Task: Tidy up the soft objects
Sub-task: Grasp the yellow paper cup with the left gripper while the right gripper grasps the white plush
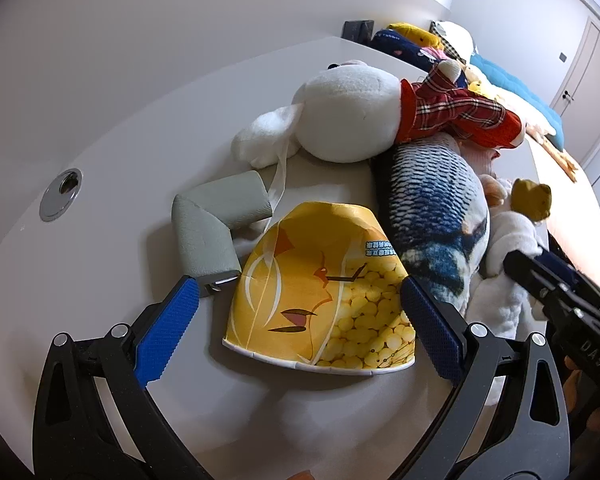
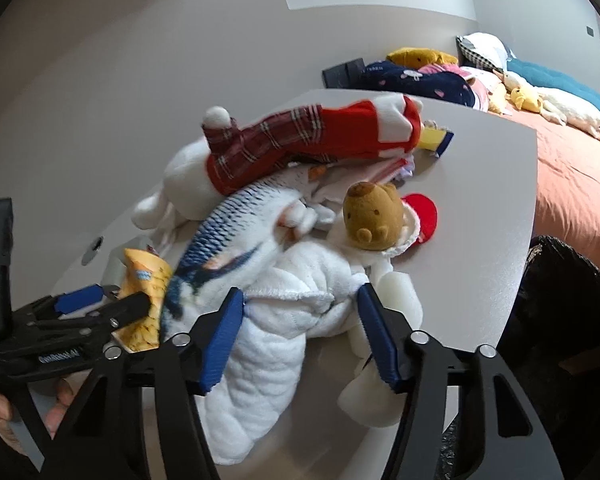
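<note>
A squashed yellow paper cup [image 1: 320, 288] with a cartoon bird lies on the white table [image 1: 112, 128]. My left gripper [image 1: 300, 320] is open, one blue pad on each side of the cup, and the left pad is clear of it. Beside the cup lies a bent grey foam piece [image 1: 212, 224]. Behind are a white rabbit plush [image 1: 352, 116] in red plaid and a blue-scaled fish plush [image 1: 432, 208]. My right gripper [image 2: 298, 336] is open, straddling the white fleece [image 2: 300, 280] of a brown-headed bear plush [image 2: 374, 216]. The fleece fills the gap between its pads. The left gripper [image 2: 112, 300] shows at the cup [image 2: 144, 280].
A metal cable grommet [image 1: 60, 194] sits in the table at the left. The table's edge [image 2: 528, 240] runs on the right, with a black bag [image 2: 560, 280] beyond it. An orange bed [image 2: 572, 184] holds more plushes and cushions. A red round item [image 2: 424, 216] and a yellow-blue box [image 2: 436, 140] lie near the pile.
</note>
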The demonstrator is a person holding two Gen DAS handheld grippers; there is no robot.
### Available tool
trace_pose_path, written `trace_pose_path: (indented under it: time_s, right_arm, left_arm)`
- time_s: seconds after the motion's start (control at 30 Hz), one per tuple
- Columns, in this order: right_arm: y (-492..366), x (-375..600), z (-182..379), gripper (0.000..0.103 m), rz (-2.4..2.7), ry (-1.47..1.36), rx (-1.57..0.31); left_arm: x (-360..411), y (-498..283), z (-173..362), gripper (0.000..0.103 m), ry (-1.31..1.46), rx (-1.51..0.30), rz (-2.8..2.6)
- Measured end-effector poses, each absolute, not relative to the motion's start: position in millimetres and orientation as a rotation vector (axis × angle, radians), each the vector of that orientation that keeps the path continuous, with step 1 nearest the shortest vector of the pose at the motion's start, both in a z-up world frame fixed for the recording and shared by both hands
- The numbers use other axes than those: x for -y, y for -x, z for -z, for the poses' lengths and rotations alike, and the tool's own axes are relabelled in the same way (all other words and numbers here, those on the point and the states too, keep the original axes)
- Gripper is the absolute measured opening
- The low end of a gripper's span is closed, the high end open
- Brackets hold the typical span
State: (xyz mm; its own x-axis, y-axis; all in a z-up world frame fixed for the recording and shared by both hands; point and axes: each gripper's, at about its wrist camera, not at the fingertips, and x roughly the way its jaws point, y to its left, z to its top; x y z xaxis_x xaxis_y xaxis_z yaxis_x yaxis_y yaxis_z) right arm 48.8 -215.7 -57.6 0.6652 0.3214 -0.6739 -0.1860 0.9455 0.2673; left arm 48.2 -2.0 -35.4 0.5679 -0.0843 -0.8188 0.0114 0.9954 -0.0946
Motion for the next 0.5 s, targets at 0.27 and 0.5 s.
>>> trace_pose_path:
  time_s: [0.27, 0.5]
  right_arm:
    - [-47, 216, 61, 0.055, -0.295, -0.166, -0.793]
    - [-46, 216, 63, 0.047, -0.301, -0.167, -0.794]
  left_arm:
    - [9, -51, 37, 0.097, 0.070, -0.971, 0.091]
    - [11, -66, 43, 0.097, 0.060, -0.981, 0.108]
